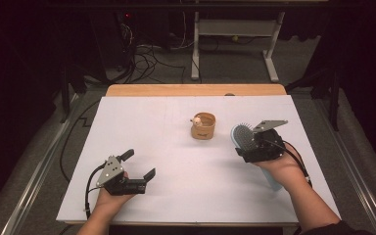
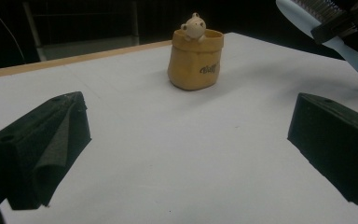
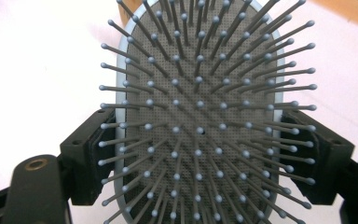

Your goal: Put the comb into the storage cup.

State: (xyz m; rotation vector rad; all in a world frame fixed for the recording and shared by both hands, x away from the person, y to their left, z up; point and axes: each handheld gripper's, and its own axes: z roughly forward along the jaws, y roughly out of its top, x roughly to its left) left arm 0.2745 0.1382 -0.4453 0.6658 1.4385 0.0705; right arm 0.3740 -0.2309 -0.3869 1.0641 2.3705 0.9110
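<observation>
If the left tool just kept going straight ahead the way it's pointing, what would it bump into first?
Probably the little yellow pot with the bear figure. The left tool is open, with bare white table ahead, though the pot sits slightly off-centre, so depth is uncertain.

A small tan pot (image 1: 203, 127) stands on the white board (image 1: 176, 161), a little beyond the board's middle and toward its far edge — upright, with dark lettering on its side and a pale little bear figure (image 1: 195, 120) peeking over its rim. Behind the board's far edge runs a strip of bare wooden tabletop (image 1: 196, 90). Beyond that, on the grey floor, lie tangled black cables (image 1: 147, 58) beside a white desk frame (image 1: 235, 29).
</observation>
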